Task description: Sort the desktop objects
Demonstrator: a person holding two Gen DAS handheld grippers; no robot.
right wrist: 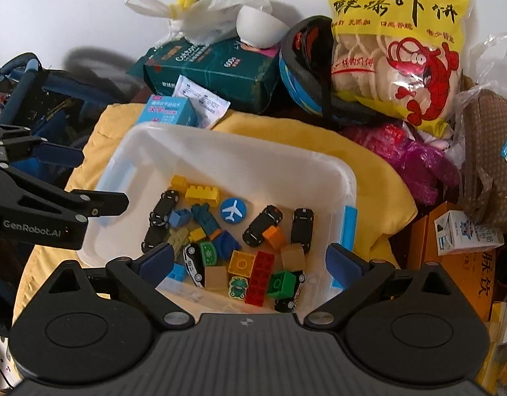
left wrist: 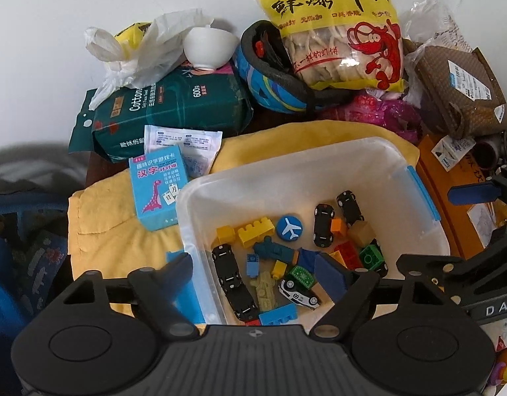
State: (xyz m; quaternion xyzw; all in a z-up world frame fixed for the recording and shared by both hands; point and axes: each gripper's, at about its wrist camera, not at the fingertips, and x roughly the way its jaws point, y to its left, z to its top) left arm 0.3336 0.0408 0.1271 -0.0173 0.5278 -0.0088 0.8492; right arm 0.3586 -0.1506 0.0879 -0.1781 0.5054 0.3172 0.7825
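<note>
Your bench [left wrist: 438, 178] is heaped — a shrimp-cracker bag [left wrist: 339, 29], a dark green tissue pack [left wrist: 174, 105] and a blue helmet [left wrist: 270, 82] crowd the back, and a yellow cloth [left wrist: 121, 231] covers the middle. On that cloth sits the clear plastic bin [left wrist: 286, 165], the thing your coming move turns on as I read it. Its long axis runs away from you and slightly rightward in the left wrist view, with blue latches [left wrist: 423, 191] on its short ends.

The bin lies directly below and ahead of both tools. Your left tool [left wrist: 256, 274] straddles the bin's left wall: one finger hangs outside over the cloth, the other inside above the toys. Your right tool [right wrist: 250, 259] is centred over the bin's near right part, both fingers over or just inside the rim. Both are released, spread wide, with nothing between the pads.

Inside, the toys lie loose in a single layer — black toy cars [right wrist: 263, 224], building bricks [right wrist: 202, 194], a round blue plane badge [right wrist: 233, 210]. The right tool looks nearer to the red brick [right wrist: 260, 275] and green brick [right wrist: 281, 283], which lie just ahead of its fingers; the left is nearer to the long black car [left wrist: 225, 264] along the left wall.

The light blue card box [left wrist: 154, 191] rests on the cloth just outside the bin's far left corner, closer to your left hand.
</note>
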